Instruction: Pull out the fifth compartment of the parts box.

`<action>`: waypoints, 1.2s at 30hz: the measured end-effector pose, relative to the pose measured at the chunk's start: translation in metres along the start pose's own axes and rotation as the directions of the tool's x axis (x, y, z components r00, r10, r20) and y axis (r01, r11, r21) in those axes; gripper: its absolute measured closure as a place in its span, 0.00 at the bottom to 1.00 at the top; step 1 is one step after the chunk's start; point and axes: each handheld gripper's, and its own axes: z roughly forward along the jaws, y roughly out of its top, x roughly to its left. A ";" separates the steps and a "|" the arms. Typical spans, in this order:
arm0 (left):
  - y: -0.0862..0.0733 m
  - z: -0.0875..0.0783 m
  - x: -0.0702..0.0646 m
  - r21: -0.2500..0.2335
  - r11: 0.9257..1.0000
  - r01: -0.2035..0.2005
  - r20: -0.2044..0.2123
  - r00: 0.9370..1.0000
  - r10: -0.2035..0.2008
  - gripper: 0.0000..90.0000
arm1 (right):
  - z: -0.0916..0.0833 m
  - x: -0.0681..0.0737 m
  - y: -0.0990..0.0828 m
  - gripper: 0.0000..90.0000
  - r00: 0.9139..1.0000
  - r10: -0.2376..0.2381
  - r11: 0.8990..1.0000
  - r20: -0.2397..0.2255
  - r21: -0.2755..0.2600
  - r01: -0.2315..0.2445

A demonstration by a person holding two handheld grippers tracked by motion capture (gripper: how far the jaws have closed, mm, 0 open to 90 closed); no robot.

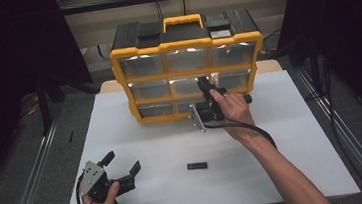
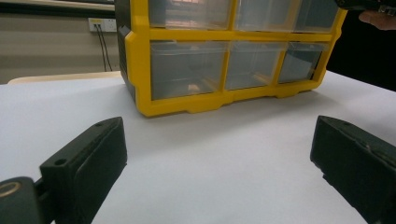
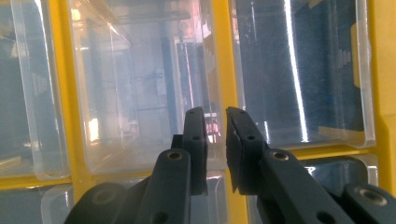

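Observation:
A yellow and black organizer (image 1: 186, 44) with clear drawers stands at the back of the white table (image 1: 148, 145). My right gripper (image 1: 201, 82), rolled onto its side, reaches its front at the middle row. In the right gripper view its jaws (image 3: 223, 114) stand almost together, pinched on the front lip of a clear drawer (image 3: 140, 93) beside a yellow rail (image 3: 219, 56). My left gripper (image 1: 122, 162) rests low at the near left of the table, jaws wide apart. The left gripper view has nothing between its jaws (image 2: 218, 126), which face the organizer (image 2: 140, 70).
A small flat black block (image 1: 196, 166) lies on the table in front of the organizer, between the two hands. Dark curtains hang on both sides and metal rails run along the floor. The right gripper's cable trails over the forearm (image 1: 275, 163).

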 end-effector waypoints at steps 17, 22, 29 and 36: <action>0.000 0.001 -0.001 -0.001 1.000 0.005 0.003 1.000 -0.005 0.04 | -0.004 -0.002 0.000 0.88 1.000 0.000 1.000 -0.010 -0.010 0.000; 0.000 0.001 0.000 0.000 1.000 0.005 0.002 1.000 -0.005 0.04 | -0.006 -0.003 0.000 0.88 1.000 0.001 1.000 -0.017 -0.015 -0.001; 0.000 0.001 -0.001 -0.005 1.000 0.009 0.002 1.000 -0.009 0.04 | -0.008 -0.003 0.000 0.88 1.000 0.001 1.000 -0.020 -0.018 -0.002; 0.000 0.001 0.000 -0.010 1.000 0.008 0.001 1.000 -0.008 0.04 | -0.011 -0.003 0.001 0.88 1.000 0.003 1.000 -0.022 -0.024 -0.004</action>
